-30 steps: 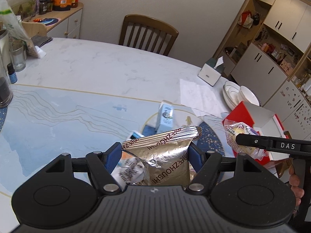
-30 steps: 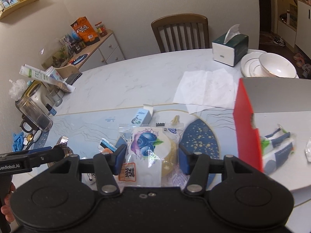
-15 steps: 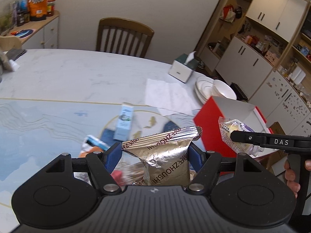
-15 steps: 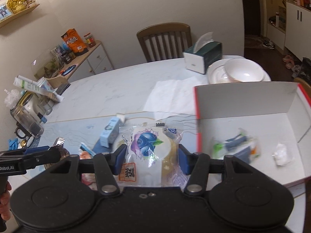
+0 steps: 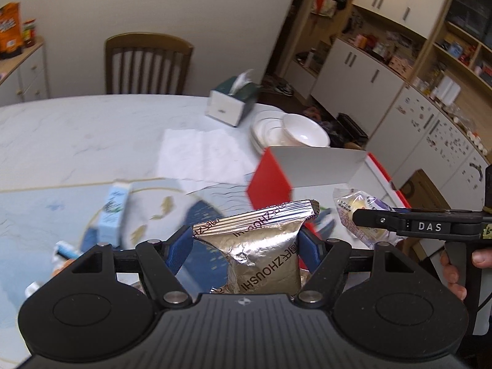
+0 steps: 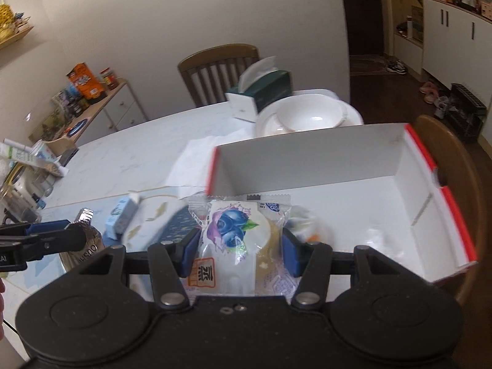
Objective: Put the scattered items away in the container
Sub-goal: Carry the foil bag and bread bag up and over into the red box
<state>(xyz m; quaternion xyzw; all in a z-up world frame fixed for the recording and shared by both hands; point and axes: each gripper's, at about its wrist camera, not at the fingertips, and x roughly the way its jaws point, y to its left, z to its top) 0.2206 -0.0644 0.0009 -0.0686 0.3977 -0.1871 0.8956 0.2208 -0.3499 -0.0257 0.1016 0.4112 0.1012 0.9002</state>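
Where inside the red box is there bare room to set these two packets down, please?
The red box has a bare white floor along its far wall and right side. Its near left is crowded: blurred items lie there, behind the blueberry packet.

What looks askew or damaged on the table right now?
The small blue carton lies tipped on its side on the table mat, away from the red box. The foil packet in the left gripper is crumpled. Nothing looks spilled or broken; the stacked bowls sit tidy.
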